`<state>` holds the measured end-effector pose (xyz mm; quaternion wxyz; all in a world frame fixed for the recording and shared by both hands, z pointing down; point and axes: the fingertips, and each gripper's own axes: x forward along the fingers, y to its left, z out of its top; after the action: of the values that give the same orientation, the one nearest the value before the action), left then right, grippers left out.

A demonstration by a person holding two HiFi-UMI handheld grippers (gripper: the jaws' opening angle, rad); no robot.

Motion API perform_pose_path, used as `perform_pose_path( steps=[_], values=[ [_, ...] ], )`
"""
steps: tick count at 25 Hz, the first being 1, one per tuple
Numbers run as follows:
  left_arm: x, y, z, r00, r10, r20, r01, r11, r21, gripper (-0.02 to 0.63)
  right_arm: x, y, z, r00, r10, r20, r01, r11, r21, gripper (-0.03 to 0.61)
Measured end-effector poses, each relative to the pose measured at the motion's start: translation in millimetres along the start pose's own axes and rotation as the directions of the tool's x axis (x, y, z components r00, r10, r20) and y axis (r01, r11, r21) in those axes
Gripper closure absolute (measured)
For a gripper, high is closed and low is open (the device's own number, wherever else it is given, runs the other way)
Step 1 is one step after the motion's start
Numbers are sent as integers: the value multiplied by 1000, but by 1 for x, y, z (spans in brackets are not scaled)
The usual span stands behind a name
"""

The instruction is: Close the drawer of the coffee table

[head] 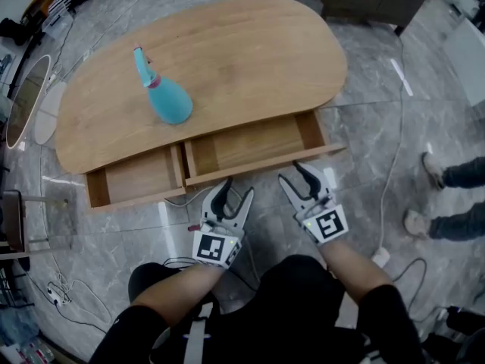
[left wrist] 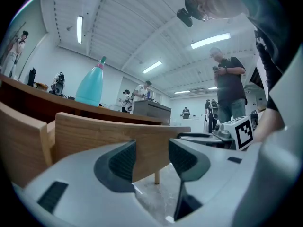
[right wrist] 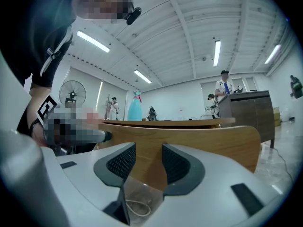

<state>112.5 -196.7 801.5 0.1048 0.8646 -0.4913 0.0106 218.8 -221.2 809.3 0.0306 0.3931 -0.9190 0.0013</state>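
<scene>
Marble floor (head: 379, 120), oval table (head: 242, 51) | drawer (head: 250, 146) pulled out at table's 6 o'clock | left gripper (head: 231, 197), right gripper (head: 298, 180) at drawer's 6 o'clock, both wide open and empty, facing its front, likely to push it in.

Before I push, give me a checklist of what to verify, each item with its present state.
1. Left gripper jaws apart, holding nothing: ok.
2. Right gripper jaws apart, holding nothing: ok.
3. Both grippers face the front panel of the wide drawer: ok; touching it: cannot tell.
4. Nothing sticks out of that drawer: ok.
5. Narrow drawer also stands open, with no gripper at it: not ok.
6. Spray bottle stands upright on the tabletop, back from the drawer edge: ok.
</scene>
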Motion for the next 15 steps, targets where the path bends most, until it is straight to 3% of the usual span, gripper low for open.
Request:
perform_pose_path(
  steps=[4, 15],
  values=[
    [6, 9, 4, 1000, 20, 9, -20, 1000, 13, 399, 11, -4, 7, 1000, -15, 27, 14, 999, 29, 403],
    [28, 25, 9, 998, 57, 31, -58, 998, 23, 399, 33, -22, 3, 999, -44, 17, 45, 999, -19, 405]
  ],
)
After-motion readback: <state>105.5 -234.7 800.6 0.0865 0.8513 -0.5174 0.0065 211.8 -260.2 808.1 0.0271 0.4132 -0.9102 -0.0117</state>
